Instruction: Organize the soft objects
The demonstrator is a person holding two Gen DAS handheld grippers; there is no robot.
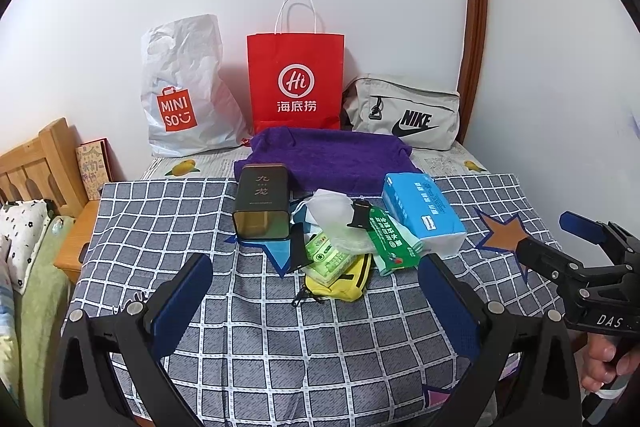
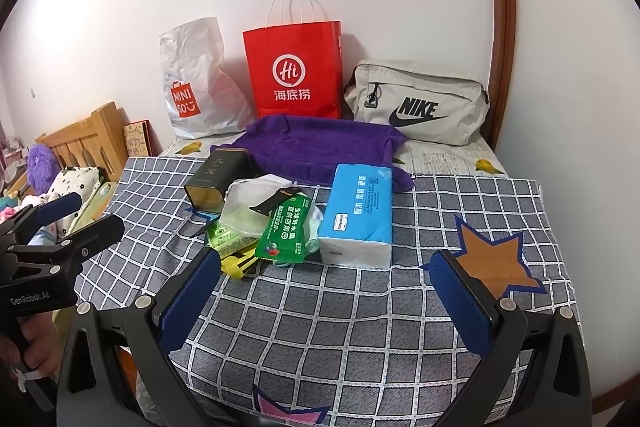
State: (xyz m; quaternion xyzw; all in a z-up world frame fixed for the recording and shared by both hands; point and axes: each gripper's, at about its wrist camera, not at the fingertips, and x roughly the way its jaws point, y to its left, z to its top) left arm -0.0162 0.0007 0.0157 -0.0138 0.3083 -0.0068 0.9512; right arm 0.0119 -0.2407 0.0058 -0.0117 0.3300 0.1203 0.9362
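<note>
A purple towel [image 1: 326, 157] lies on the checked cloth [image 1: 160, 227] at the foot of the red Haidilao paper bag [image 1: 296, 79], with a blue tissue pack [image 1: 422, 213], green pouch [image 1: 390, 241], yellow pouch [image 1: 344, 285] and dark tin [image 1: 262, 203] heaped just in front of it. Beside the red bag stand a white Miniso bag [image 1: 184, 91] and a grey Nike bag [image 1: 404, 111]. The left gripper [image 1: 316, 291] and right gripper [image 2: 326, 285] hover near the heap, fingers spread wide and holding nothing.

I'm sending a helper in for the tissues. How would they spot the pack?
On the checked cloth, before the purple towel, lies a heap of small things. The tissue pack sits at its right edge: the only light blue block, biggest there.
</note>
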